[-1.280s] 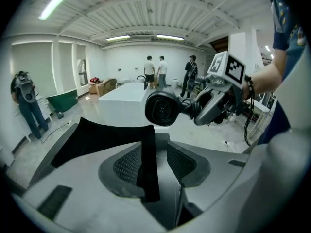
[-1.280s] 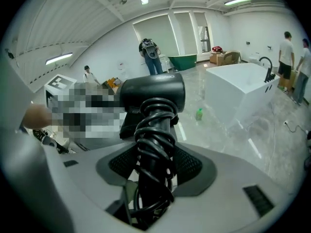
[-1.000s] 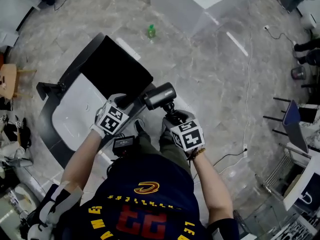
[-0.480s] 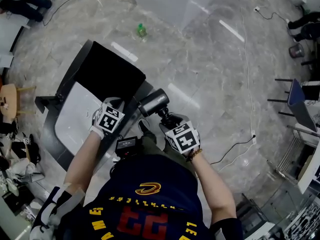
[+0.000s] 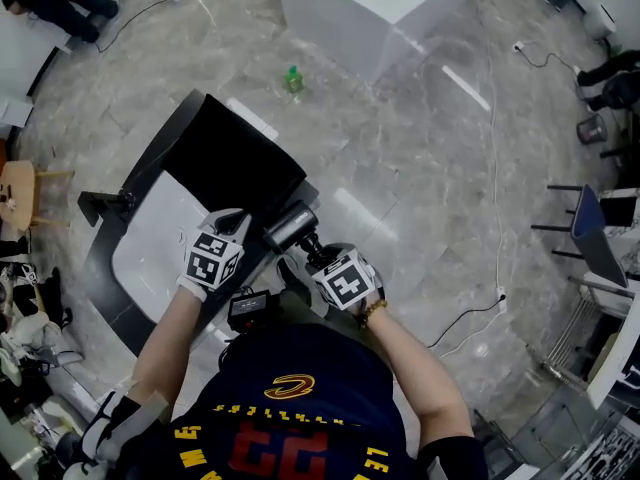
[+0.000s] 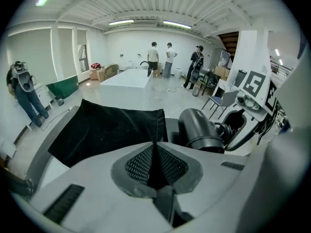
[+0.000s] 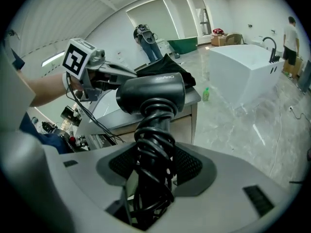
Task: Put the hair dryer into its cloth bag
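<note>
The black cloth bag [image 5: 235, 163] lies flat on the white table [image 5: 150, 238], its near edge toward me. My left gripper [image 5: 243, 230] is at that near edge; its jaws are closing, and in the left gripper view the pads [image 6: 141, 161] pinch the bag's [image 6: 107, 127] hem between them. My right gripper [image 5: 312, 255] is shut on the handle of the dark hair dryer [image 5: 290, 226], which has its cord wound round it [image 7: 153, 144]. The dryer's barrel [image 6: 199, 127] hangs just right of the bag's corner, beside the left gripper [image 7: 104, 74].
A green bottle [image 5: 293, 76] stands on the marble floor beyond the table. A large white counter block [image 5: 370, 8] is farther back. Chairs and cables lie to the right [image 5: 590, 238]. People stand far off in the room [image 6: 167, 59].
The right gripper has carried the hair dryer left and down, close to the bag's near corner. The left gripper has lifted slightly at the bag's edge.
</note>
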`<state>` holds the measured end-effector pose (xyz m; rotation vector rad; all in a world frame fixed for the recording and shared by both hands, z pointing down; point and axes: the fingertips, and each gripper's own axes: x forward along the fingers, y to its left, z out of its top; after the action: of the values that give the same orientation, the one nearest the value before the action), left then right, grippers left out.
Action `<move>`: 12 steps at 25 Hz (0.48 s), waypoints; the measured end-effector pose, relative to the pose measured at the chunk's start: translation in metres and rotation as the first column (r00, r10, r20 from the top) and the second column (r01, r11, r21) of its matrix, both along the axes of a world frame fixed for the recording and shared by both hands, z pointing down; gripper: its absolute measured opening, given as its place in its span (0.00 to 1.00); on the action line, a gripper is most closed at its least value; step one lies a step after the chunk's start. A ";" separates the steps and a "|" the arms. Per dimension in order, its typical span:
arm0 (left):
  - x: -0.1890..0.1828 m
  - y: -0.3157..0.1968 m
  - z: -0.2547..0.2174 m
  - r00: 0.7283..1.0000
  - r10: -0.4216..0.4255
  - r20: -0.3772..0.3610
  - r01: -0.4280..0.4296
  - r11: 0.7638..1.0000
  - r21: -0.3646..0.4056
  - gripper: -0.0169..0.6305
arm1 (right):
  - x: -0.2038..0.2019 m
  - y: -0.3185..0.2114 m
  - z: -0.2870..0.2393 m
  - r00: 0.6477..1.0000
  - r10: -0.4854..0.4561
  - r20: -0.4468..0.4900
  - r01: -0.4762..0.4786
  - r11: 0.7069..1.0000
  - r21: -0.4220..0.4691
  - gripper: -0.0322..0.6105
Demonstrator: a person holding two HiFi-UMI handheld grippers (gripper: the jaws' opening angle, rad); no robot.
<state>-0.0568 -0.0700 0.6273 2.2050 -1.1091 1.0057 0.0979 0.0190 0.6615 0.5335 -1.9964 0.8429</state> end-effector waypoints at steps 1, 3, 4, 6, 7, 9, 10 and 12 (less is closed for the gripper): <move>0.000 0.001 -0.003 1.000 0.000 -0.001 0.000 1.000 0.008 0.06 | -0.006 -0.002 0.002 1.000 -0.016 -0.005 0.016 1.000 0.001 0.41; -0.002 0.003 -0.007 1.000 0.003 0.000 -0.003 1.000 0.020 0.06 | -0.018 -0.007 0.005 0.999 -0.048 -0.015 0.049 0.999 0.005 0.41; -0.003 0.004 -0.009 1.000 0.005 0.000 -0.005 1.000 0.026 0.06 | -0.024 -0.010 0.005 0.998 -0.065 -0.019 0.065 0.998 0.006 0.41; -0.004 0.005 -0.011 1.000 0.007 0.005 -0.007 0.999 0.039 0.06 | -0.034 -0.018 0.004 0.995 -0.092 -0.023 0.092 0.996 0.009 0.41; -0.005 0.005 -0.012 1.000 0.007 0.006 -0.007 0.999 0.047 0.06 | -0.038 -0.022 0.005 0.994 -0.104 -0.027 0.104 0.994 0.010 0.41; -0.007 0.005 -0.015 1.000 0.007 0.004 -0.007 0.998 0.057 0.06 | -0.041 -0.029 0.007 0.992 -0.125 -0.035 0.126 0.992 0.009 0.41; -0.008 0.005 -0.016 1.000 0.006 0.000 -0.006 0.998 0.060 0.06 | -0.041 -0.033 0.007 0.991 -0.130 -0.041 0.130 0.991 0.007 0.41; -0.010 0.005 -0.020 1.000 -0.001 -0.017 0.002 0.998 0.063 0.06 | -0.042 -0.043 0.007 0.991 -0.125 -0.053 0.126 0.992 0.010 0.41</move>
<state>-0.0668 -0.0649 0.6068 2.2574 -1.1492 0.9616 0.0563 -0.0239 0.6680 0.4283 -1.9669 0.7315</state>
